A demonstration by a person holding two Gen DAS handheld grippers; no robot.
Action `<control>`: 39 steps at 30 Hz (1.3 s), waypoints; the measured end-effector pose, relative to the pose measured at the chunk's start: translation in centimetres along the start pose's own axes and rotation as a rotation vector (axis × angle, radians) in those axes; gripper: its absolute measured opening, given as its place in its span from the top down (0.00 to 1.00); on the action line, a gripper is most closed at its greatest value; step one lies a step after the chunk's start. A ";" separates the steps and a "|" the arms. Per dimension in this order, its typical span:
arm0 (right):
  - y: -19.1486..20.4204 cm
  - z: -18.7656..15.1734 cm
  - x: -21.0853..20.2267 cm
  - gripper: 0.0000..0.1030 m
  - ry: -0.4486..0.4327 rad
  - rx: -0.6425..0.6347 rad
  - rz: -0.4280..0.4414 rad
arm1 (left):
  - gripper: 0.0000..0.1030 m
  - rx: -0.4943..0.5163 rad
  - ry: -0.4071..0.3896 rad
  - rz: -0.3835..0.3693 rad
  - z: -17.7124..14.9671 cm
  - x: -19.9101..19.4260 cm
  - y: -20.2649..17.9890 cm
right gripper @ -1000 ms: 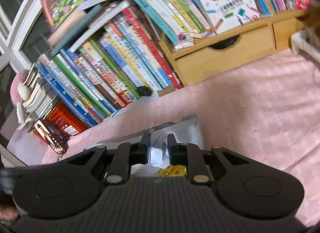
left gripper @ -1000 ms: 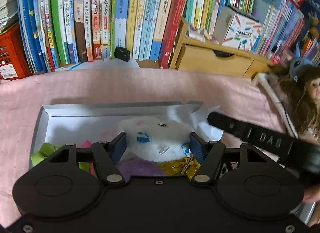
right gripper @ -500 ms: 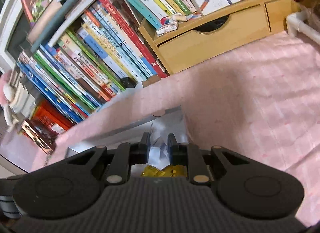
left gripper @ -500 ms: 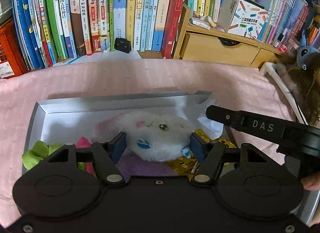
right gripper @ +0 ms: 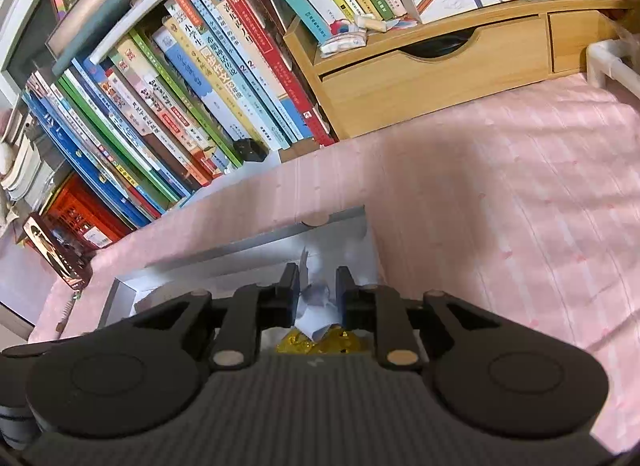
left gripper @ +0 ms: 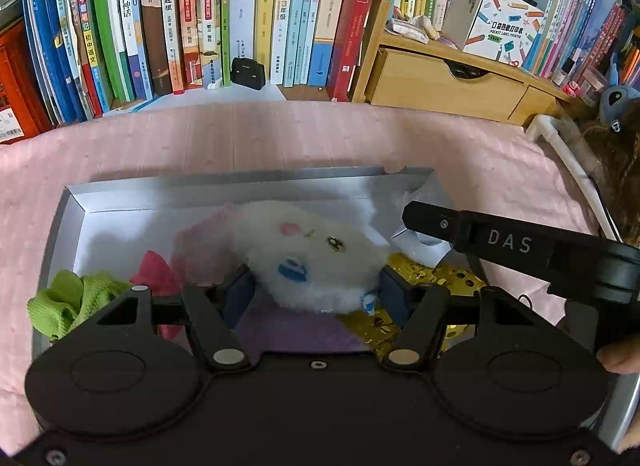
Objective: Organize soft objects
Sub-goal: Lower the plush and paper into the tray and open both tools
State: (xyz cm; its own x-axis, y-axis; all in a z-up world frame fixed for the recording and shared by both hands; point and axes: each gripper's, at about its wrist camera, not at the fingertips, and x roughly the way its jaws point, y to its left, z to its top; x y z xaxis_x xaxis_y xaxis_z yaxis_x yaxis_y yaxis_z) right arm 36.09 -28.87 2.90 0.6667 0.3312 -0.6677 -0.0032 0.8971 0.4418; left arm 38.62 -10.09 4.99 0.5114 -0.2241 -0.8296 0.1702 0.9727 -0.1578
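A silver box [left gripper: 224, 185] lies on the pink cloth. In it are a white fluffy plush toy [left gripper: 316, 254], a green cloth [left gripper: 72, 302], a pink cloth piece [left gripper: 154, 276], a purple cloth [left gripper: 296, 332] and a gold sequin item [left gripper: 432, 278]. My left gripper [left gripper: 314, 292] has its pads at the two sides of the plush toy. My right gripper [right gripper: 317, 290] is nearly shut on a crumpled white paper [right gripper: 316, 304] at the box's right end [right gripper: 370, 250]; its black finger [left gripper: 500, 244] crosses the left wrist view.
A row of upright books [left gripper: 200, 17] and a wooden drawer unit [left gripper: 444, 77] stand behind the cloth. A small black object [left gripper: 248, 73] sits in front of the books. A doll's brown hair [left gripper: 620, 169] and a white frame [left gripper: 568, 145] are at the right.
Both views have tilted so the bookshelf fills more of the frame and the box sits lower. The left pads stay beside the plush toy; the right fingers stay on the paper.
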 end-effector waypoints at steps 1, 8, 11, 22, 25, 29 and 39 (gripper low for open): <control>0.0 0.0 0.1 0.75 0.002 0.001 -0.001 | 0.38 0.001 0.001 0.000 0.0 0.0 0.0; -0.1 0.0 0.3 0.71 0.006 -0.001 0.002 | 0.37 0.003 0.006 0.002 0.0 -0.1 -0.1; -0.1 -0.1 0.3 0.71 0.005 0.002 0.004 | 0.37 0.004 0.008 0.003 -0.1 -0.2 -0.2; -0.1 -0.4 -0.6 0.55 -0.003 0.000 0.021 | 0.29 0.030 -0.014 0.016 -0.4 -1.6 -0.7; 0.0 -0.5 -1.1 0.47 -0.008 0.000 0.024 | 0.28 0.037 -0.020 0.017 -0.5 -2.2 -0.7; 0.3 -0.5 -1.9 0.42 -0.020 0.001 0.036 | 0.27 0.043 -0.028 0.024 -0.6 -2.9 -0.6; 1.4 -0.9 -4.1 0.34 -0.048 -0.016 0.038 | 0.24 0.041 -0.048 0.040 -1.3 -5.1 0.2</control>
State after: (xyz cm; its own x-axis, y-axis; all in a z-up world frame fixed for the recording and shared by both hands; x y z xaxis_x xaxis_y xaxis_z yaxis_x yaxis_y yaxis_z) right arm 32.75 -28.67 5.72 0.7010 0.3511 -0.6207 -0.0408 0.8887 0.4566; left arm 34.97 -8.71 8.52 0.5578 -0.1887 -0.8082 0.1828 0.9778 -0.1022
